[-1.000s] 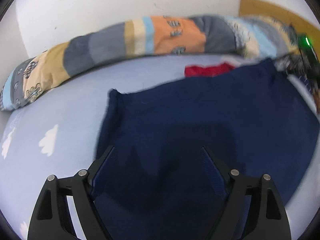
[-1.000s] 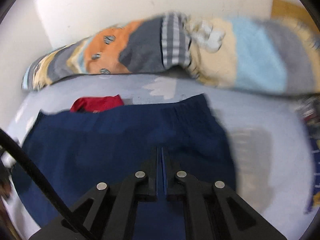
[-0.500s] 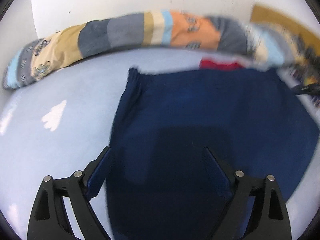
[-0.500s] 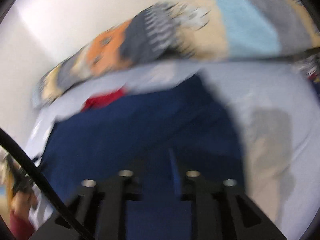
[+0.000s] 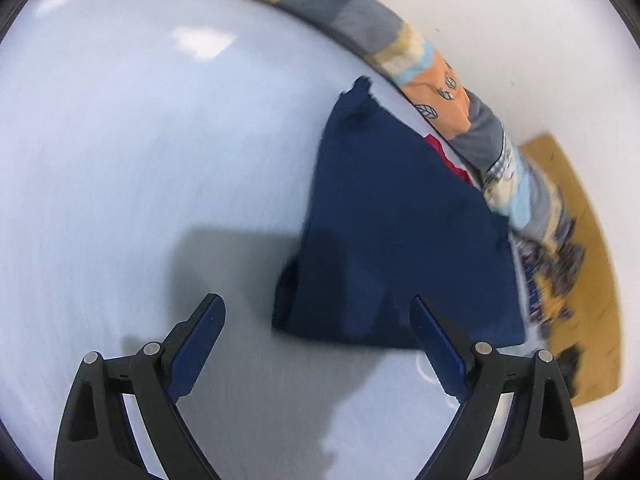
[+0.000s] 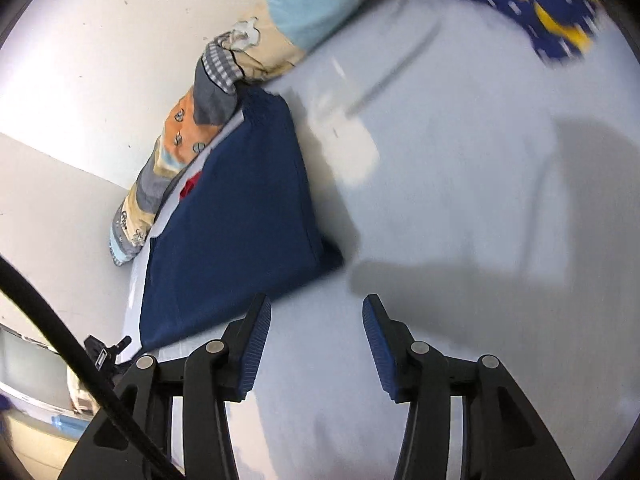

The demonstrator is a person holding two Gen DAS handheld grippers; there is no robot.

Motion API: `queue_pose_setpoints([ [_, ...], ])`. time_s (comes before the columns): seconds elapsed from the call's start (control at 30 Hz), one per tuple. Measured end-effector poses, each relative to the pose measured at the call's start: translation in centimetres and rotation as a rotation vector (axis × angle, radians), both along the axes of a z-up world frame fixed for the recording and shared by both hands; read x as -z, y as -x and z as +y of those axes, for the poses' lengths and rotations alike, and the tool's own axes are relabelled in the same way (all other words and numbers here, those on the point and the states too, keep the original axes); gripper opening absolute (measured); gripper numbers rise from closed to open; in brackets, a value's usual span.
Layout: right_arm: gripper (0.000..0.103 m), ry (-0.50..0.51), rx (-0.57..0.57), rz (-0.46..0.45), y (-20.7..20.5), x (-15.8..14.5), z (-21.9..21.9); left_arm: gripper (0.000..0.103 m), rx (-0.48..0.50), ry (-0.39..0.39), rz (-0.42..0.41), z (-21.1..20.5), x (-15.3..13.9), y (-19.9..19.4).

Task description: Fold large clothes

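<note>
A folded navy blue garment (image 5: 404, 232) lies flat on the pale blue bedsheet (image 5: 140, 152), its far edge near the patchwork bolster. It also shows in the right wrist view (image 6: 236, 232). My left gripper (image 5: 316, 312) is open and empty, above the sheet just in front of the garment's near edge. My right gripper (image 6: 316, 312) is open and empty, above the sheet to the right of the garment's near corner. A red cloth (image 5: 448, 160) peeks out behind the garment.
A long patchwork bolster (image 5: 452, 92) runs along the white wall (image 6: 100, 60). A blue and yellow patterned cloth (image 6: 532, 8) lies at the far right of the bed. A brown board (image 5: 580, 248) stands beyond the bolster. A black cable (image 6: 60, 344) crosses the lower left.
The right gripper, shut a second ago, has opened. Both grippers have pulled back off the navy garment and swung outward, so it now lies off to the side of each.
</note>
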State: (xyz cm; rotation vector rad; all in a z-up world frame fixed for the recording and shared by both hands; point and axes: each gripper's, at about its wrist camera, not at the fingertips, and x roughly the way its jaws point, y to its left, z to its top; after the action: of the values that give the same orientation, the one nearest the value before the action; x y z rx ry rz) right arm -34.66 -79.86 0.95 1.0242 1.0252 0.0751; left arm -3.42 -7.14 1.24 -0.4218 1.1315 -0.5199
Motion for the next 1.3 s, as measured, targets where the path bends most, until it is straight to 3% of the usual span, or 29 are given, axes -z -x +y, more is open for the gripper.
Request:
queue_pose_setpoints([
  [0.1, 0.053, -0.058, 0.032, -0.014, 1.4, 0.7, 1.0, 0.093, -0.013, 0.020, 0.019, 0.4, 0.6, 1.7],
  [0.27, 0.064, -0.102, 0.105, -0.040, 0.4, 1.3, 2.0, 0.093, -0.048, 0.014, 0.030, 0.2, 1.1, 1.8],
  [0.43, 0.069, -0.095, 0.097, -0.023, -3.3, 1.2, 3.1, 0.102, -0.053, 0.031, 0.044, -2.1, 2.0, -0.3],
  [0.6, 0.073, -0.082, 0.102, 0.001, -8.7, 2.4, 4.6, 0.102, -0.063, -0.008, 0.006, -6.4, 2.0, -4.4],
  [0.7, 0.071, -0.117, 0.109, -0.055, -12.0, 2.8, 5.5, 0.102, -0.102, 0.063, 0.007, -7.5, 2.1, -7.2],
  [0.73, 0.046, -0.131, 0.093, -0.066, -12.9, 2.8, 5.9, 0.098, -0.107, 0.083, 0.012, -7.7, 2.0, -7.8],
  [0.77, 0.030, -0.115, 0.075, -0.057, -13.3, 2.9, 6.4, 0.082, -0.117, 0.069, 0.008, -7.8, 1.8, -8.0],
  [0.8, 0.027, -0.078, 0.061, -0.047, -13.6, 2.7, 6.7, 0.041, -0.119, 0.038, 0.010, -8.0, 1.7, -8.1],
  [0.83, 0.020, -0.050, 0.054, -0.063, -13.5, 2.2, 6.9, 0.019, -0.112, 0.001, 0.027, -8.0, 1.9, -8.0],
  [0.9, 0.017, -0.020, 0.044, -0.092, -12.7, 1.0, 6.9, 0.013, -0.095, 0.025, 0.012, -7.6, 1.7, -7.4],
  [1.1, 0.015, 0.045, -0.017, -0.167, -8.8, -3.9, 7.9, 0.008, -0.012, -0.010, -0.070, -6.7, -1.2, -2.9],
  [1.23, 0.015, 0.093, -0.087, -0.194, -3.5, -7.3, 8.9, 0.008, 0.051, -0.009, -0.072, -4.6, -2.3, 2.6],
  [1.3, 0.015, 0.090, -0.114, -0.171, -0.8, -7.3, 9.2, 0.008, 0.073, -0.016, -0.064, -3.2, -1.6, 5.3],
])
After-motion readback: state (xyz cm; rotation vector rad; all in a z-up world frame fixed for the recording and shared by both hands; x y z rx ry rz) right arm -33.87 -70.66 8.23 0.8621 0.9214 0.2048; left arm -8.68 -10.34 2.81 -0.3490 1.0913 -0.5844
